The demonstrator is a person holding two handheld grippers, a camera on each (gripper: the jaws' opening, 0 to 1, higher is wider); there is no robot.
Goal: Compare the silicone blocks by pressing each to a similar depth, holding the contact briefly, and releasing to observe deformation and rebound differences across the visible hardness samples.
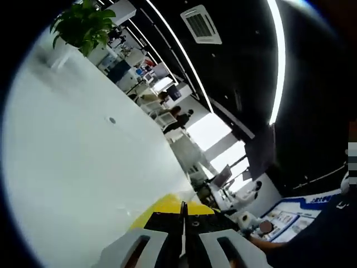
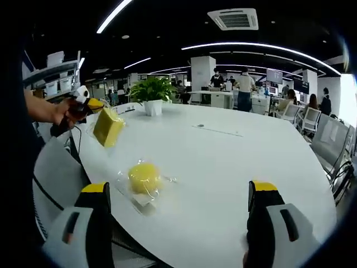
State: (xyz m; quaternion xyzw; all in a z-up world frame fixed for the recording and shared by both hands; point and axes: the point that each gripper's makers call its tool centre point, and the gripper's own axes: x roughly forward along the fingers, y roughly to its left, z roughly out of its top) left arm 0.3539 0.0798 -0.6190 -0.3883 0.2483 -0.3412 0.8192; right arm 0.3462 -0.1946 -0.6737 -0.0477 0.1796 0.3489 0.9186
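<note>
Above the desk [image 2: 234, 162], the left gripper [image 2: 83, 103] holds a square block [image 2: 108, 127] clamped in its jaws. The round block [image 2: 144, 177] lies on a clear wrapper between the right gripper's [image 2: 178, 223] wide-apart jaws. Squeeze gently, hold steady briefly, then release to judge rebound.

A broad white counter [image 2: 234, 162] fills an open office. A potted plant [image 2: 152, 92] stands at its far edge. Light strips [image 2: 254, 46] and a vent [image 2: 234, 19] cross the dark ceiling.
</note>
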